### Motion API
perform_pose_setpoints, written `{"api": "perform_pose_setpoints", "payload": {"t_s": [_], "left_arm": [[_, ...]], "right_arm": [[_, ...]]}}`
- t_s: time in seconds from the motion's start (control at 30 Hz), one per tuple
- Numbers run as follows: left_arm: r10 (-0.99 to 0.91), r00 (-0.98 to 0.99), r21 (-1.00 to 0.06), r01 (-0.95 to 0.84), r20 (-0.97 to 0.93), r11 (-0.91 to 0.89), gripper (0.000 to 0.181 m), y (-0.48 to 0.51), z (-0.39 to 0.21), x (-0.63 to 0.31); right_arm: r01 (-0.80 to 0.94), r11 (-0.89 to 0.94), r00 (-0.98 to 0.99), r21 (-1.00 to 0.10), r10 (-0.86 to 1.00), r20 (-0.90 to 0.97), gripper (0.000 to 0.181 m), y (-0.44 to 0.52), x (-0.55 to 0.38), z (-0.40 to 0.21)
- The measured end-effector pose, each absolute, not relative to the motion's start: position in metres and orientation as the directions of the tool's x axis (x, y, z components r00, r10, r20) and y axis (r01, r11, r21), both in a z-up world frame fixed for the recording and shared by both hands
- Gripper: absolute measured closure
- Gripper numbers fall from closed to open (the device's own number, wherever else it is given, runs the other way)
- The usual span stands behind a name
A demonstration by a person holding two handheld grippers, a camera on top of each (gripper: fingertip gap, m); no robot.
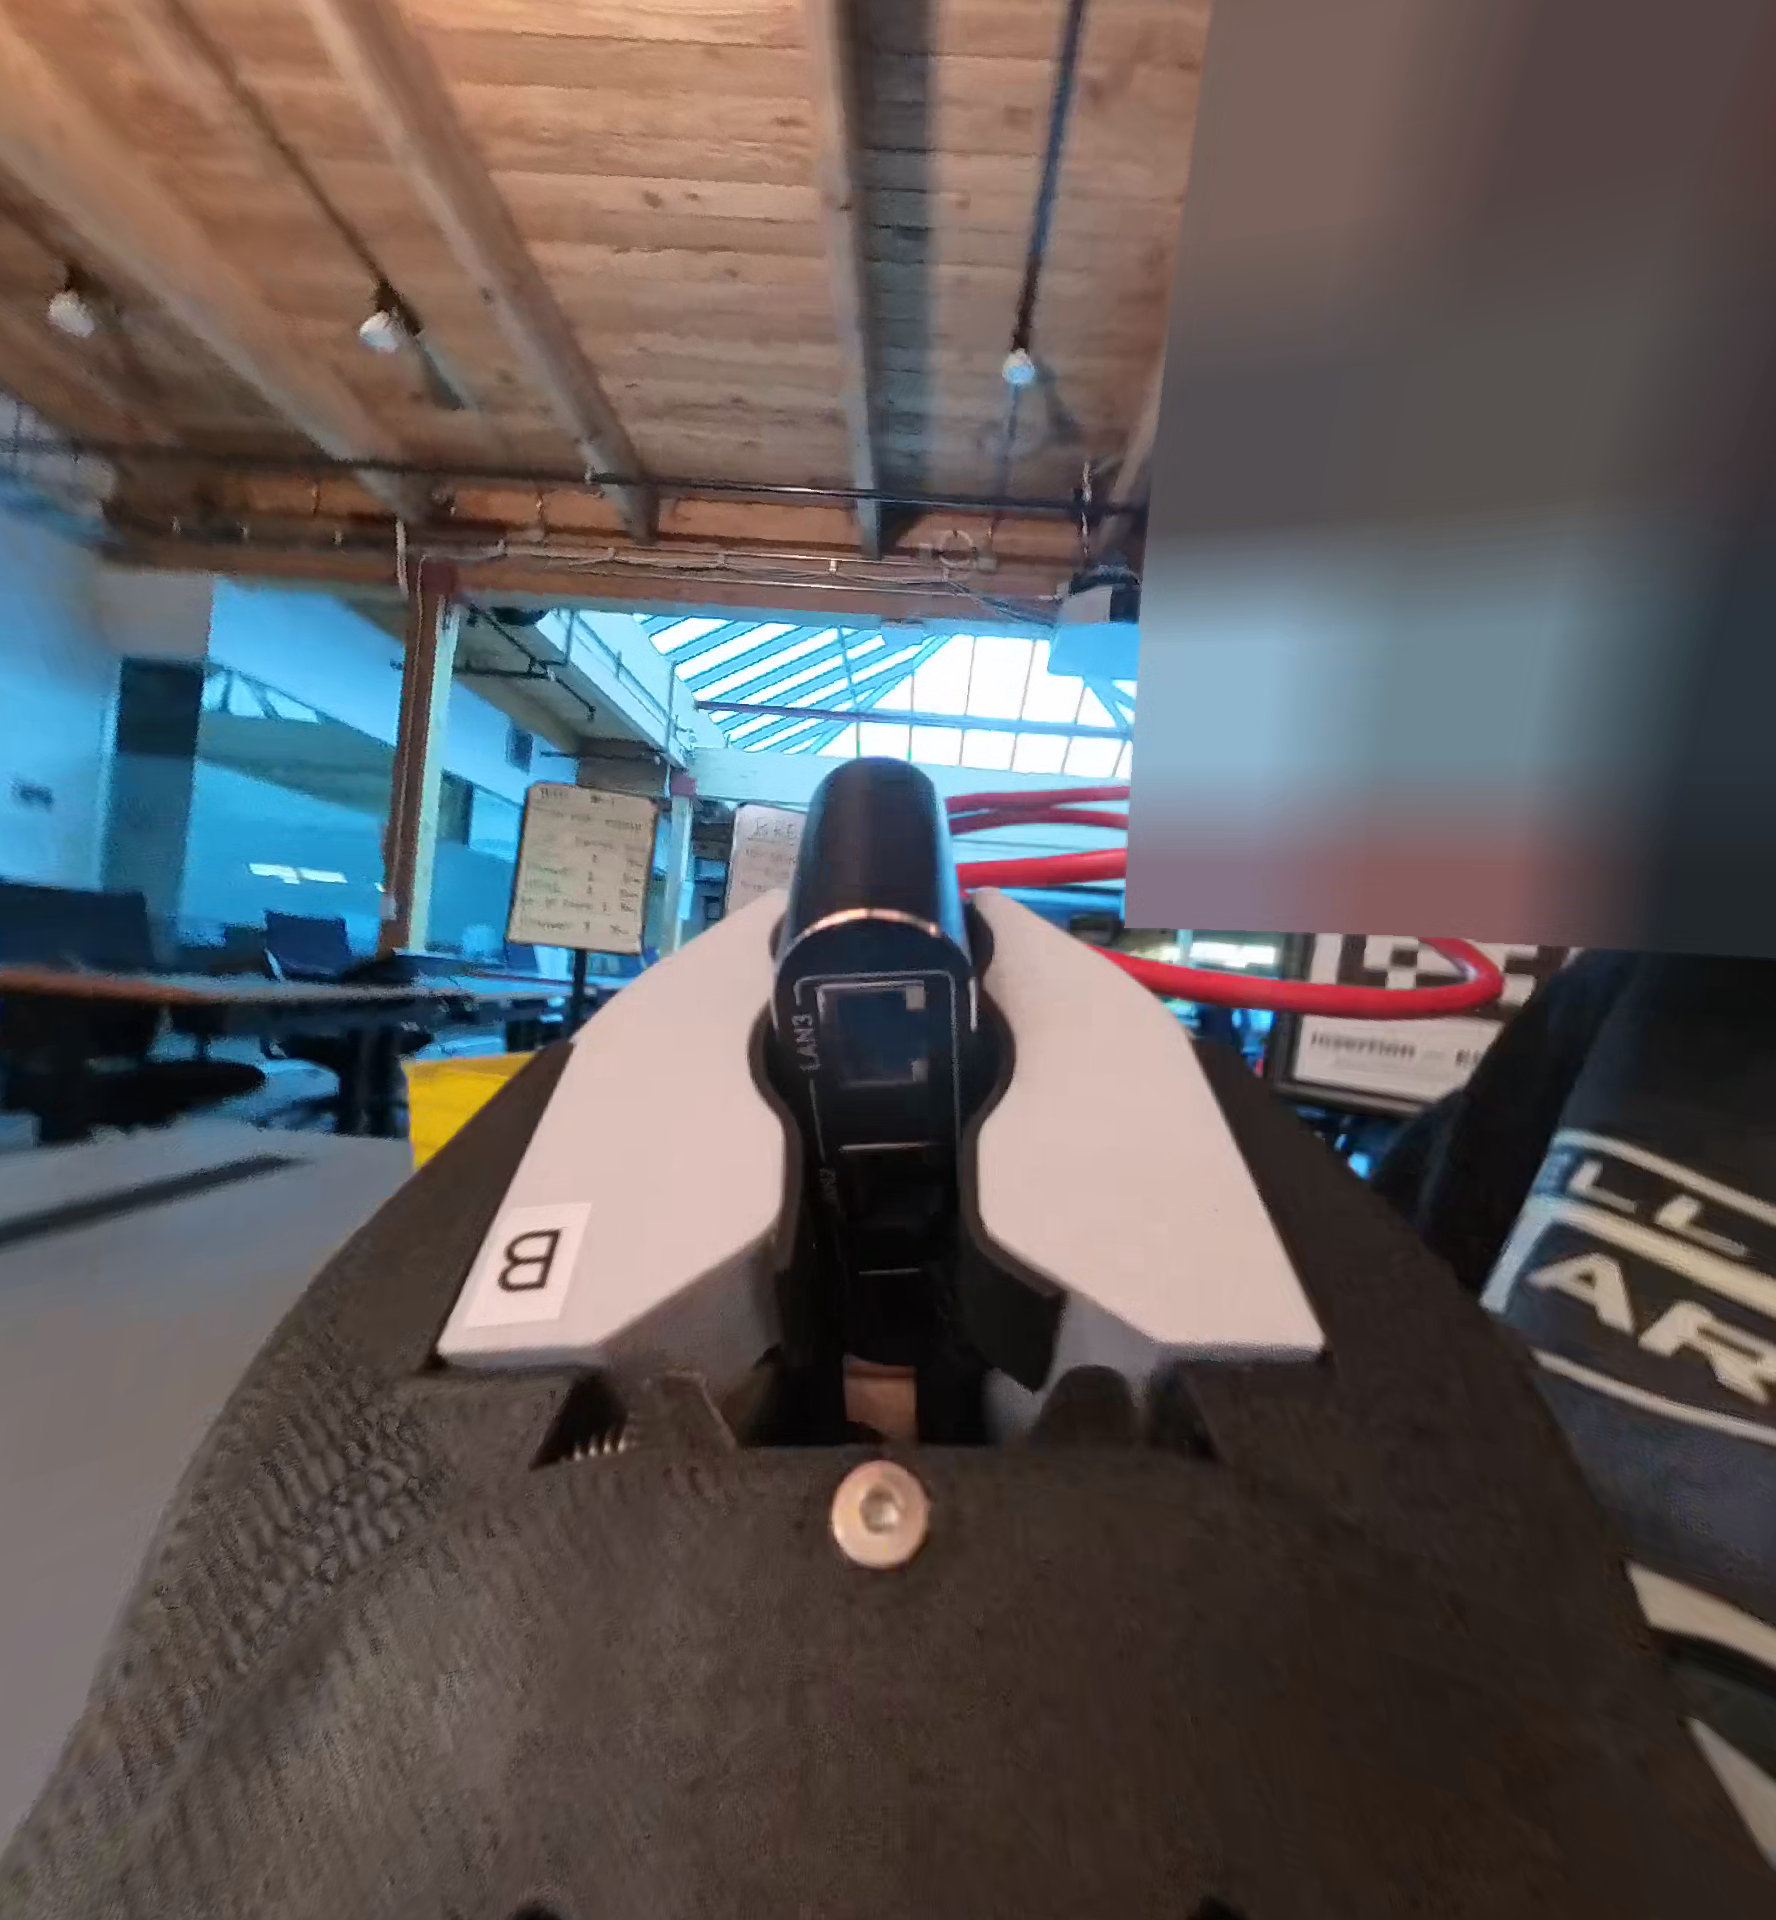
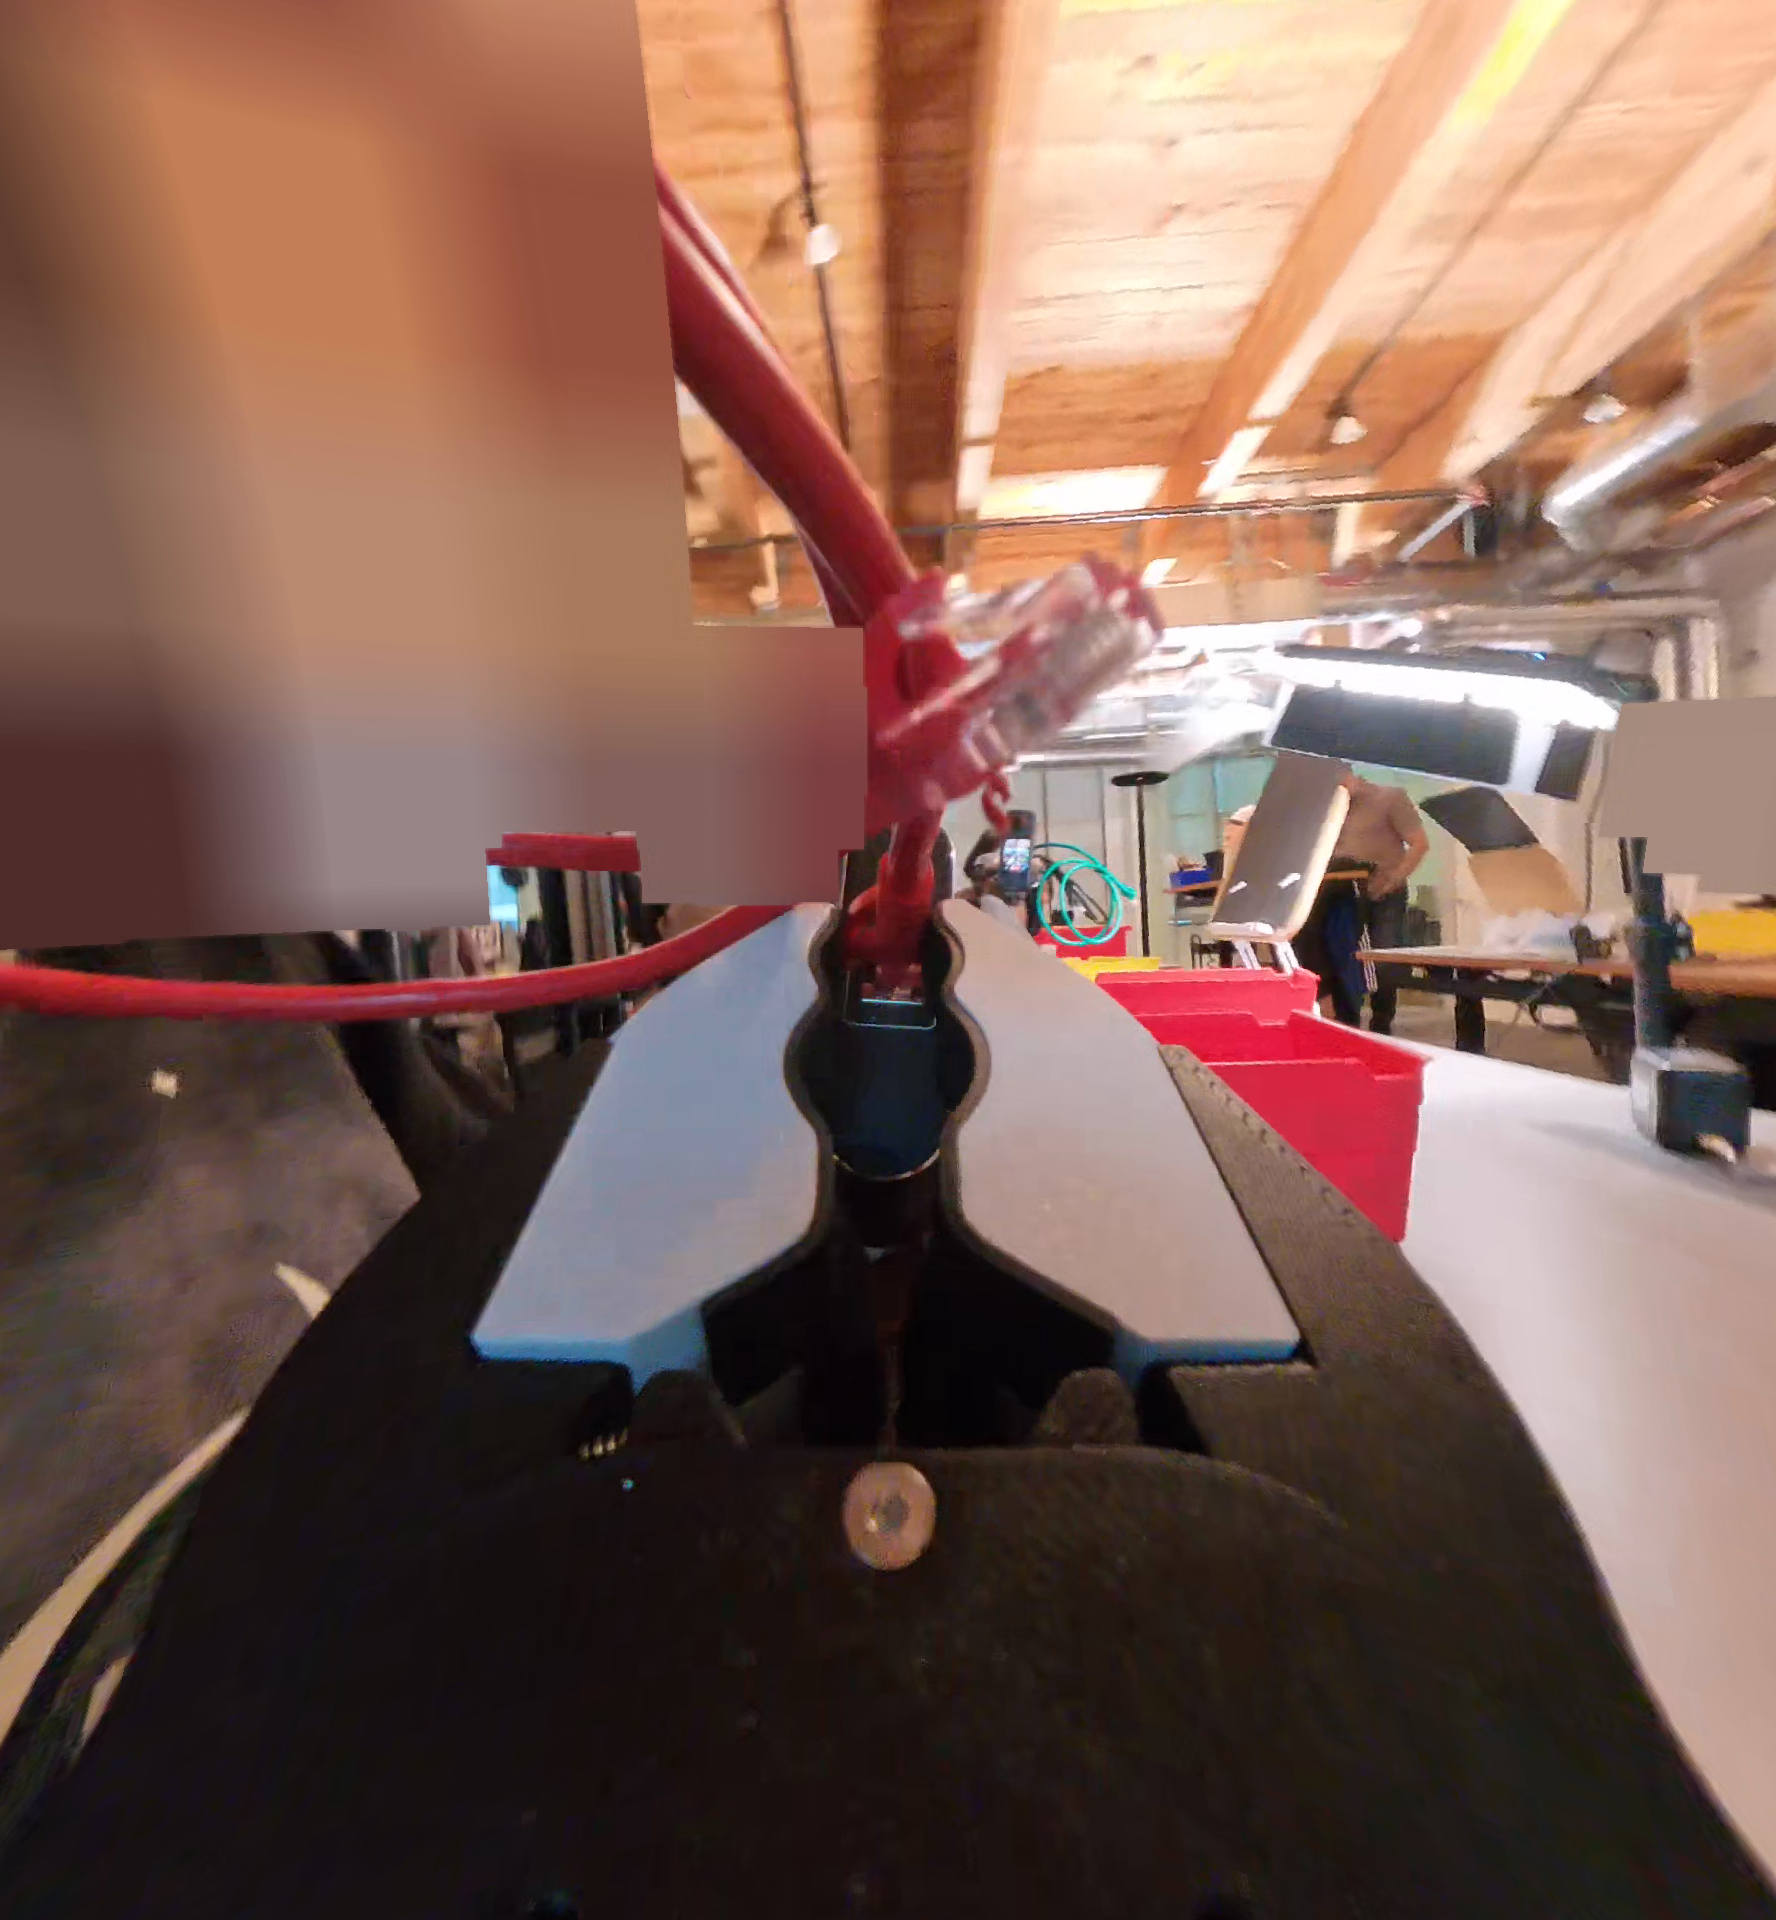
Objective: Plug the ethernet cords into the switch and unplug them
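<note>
The left tool [image 1: 873,935] is clamped on a black switch [image 1: 871,997], which stands up between its two grey fingers [image 1: 655,1122]. The switch is raised above the counter [image 1: 84,1351], and one empty port on its face looks toward the camera, with more ports below it inside the grip. Behind the switch, loops of red ethernet cord [image 1: 1279,987] run to the right.

The right tool [image 2: 889,925] is closed on the red ethernet cord [image 2: 780,416] near its end, gripping the red boot just behind a plug. Above the fingers [image 2: 1071,1143], clear plugs [image 2: 1029,655] with red boots hang in the air, blurred, and they are not in any port here. More of the red cord goes out to the left, in front of a person's dark garment [image 2: 136,1195]. To the right, a red bin [image 2: 1310,1091] stands on the white counter [image 2: 1642,1351].
</note>
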State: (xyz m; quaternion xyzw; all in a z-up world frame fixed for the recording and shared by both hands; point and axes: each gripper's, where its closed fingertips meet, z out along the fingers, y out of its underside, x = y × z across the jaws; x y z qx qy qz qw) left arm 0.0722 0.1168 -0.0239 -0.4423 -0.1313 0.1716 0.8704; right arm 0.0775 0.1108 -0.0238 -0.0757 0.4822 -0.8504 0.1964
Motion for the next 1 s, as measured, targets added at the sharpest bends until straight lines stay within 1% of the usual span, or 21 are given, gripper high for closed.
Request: {"api": "perform_pose_setpoints", "payload": {"t_s": [0.1, 0.2, 0.27, 0.33, 0.37, 0.4, 0.43, 0.47, 0.5, 0.53, 0.63, 0.73, 0.77, 0.8, 0.83, 1.0], "left_arm": [[0.430, 0.903, -0.846, -0.234, -0.007, 0.479, 0.151, 0.123, -0.026, 0.078], [0.436, 0.894, -0.922, -0.251, -0.104, 0.294, 0.153, 0.137, -0.044, 0.077], [0.460, 0.867, -0.910, -0.333, -0.193, 0.247, 0.155, 0.141, -0.045, 0.082], [0.458, 0.857, -0.912, -0.357, -0.235, 0.200, 0.155, 0.144, -0.049, 0.084], [0.445, 0.859, -0.917, -0.359, -0.253, 0.172, 0.151, 0.146, -0.052, 0.085], [0.441, 0.856, -0.920, -0.365, -0.271, 0.143, 0.142, 0.148, -0.054, 0.085], [0.438, 0.849, -0.919, -0.378, -0.296, 0.113, 0.139, 0.148, -0.057, 0.086], [0.439, 0.840, -0.918, -0.388, -0.319, 0.077, 0.141, 0.147, -0.060, 0.085], [0.422, 0.834, -0.916, -0.401, -0.354, 0.023, 0.153, 0.149, -0.065, 0.086], [0.422, 0.816, -0.907, -0.419, -0.396, -0.041, 0.155, 0.149, -0.070, 0.084], [0.420, 0.766, -0.872, -0.455, -0.487, -0.180, 0.154, 0.149, -0.079, 0.082], [0.440, 0.754, -0.873, -0.439, -0.487, -0.214, 0.142, 0.148, -0.079, 0.079], [0.447, 0.752, -0.875, -0.421, -0.484, -0.238, 0.139, 0.146, -0.082, 0.077], [0.449, 0.753, -0.877, -0.408, -0.480, -0.255, 0.141, 0.145, -0.085, 0.078], [0.454, 0.752, -0.878, -0.393, -0.477, -0.273, 0.154, 0.144, -0.090, 0.077], [0.388, 0.792, -0.869, -0.339, -0.470, -0.361, 0.154, 0.149, -0.119, 0.084]], "right_arm": [[0.150, -0.455, -0.913, -0.878, -0.404, 0.053, 0.169, 0.118, 0.083, -0.023], [0.111, -0.485, -0.892, -0.867, -0.434, 0.129, 0.169, 0.132, 0.086, -0.015], [0.074, -0.445, -0.865, -0.893, -0.474, 0.164, 0.168, 0.135, 0.092, -0.016], [-0.003, -0.398, -0.846, -0.917, -0.489, 0.215, 0.168, 0.136, 0.097, -0.021], [-0.057, -0.364, -0.829, -0.930, -0.501, 0.247, 0.168, 0.136, 0.100, -0.028], [-0.112, -0.331, -0.816, -0.937, -0.508, 0.277, 0.168, 0.135, 0.102, -0.035], [-0.147, -0.317, -0.808, -0.937, -0.508, 0.299, 0.168, 0.135, 0.103, -0.038], [-0.170, -0.307, -0.803, -0.937, -0.508, 0.312, 0.168, 0.136, 0.104, -0.040], [-0.197, -0.292, -0.801, -0.936, -0.503, 0.325, 0.168, 0.136, 0.103, -0.041], [-0.229, -0.276, -0.794, -0.934, -0.502, 0.343, 0.168, 0.136, 0.103, -0.043], [-0.337, -0.206, -0.772, -0.919, -0.498, 0.395, 0.169, 0.138, 0.103, -0.051], [-0.446, -0.112, -0.769, -0.888, -0.459, 0.444, 0.168, 0.135, 0.098, -0.063], [-0.461, -0.095, -0.774, -0.882, -0.443, 0.453, 0.168, 0.134, 0.097, -0.065], [-0.464, -0.083, -0.780, -0.882, -0.435, 0.451, 0.169, 0.134, 0.097, -0.067], [-0.454, -0.077, -0.784, -0.888, -0.439, 0.439, 0.168, 0.134, 0.099, -0.071], [-0.381, -0.072, -0.810, -0.922, -0.455, 0.370, 0.168, 0.137, 0.107, -0.090]]}}
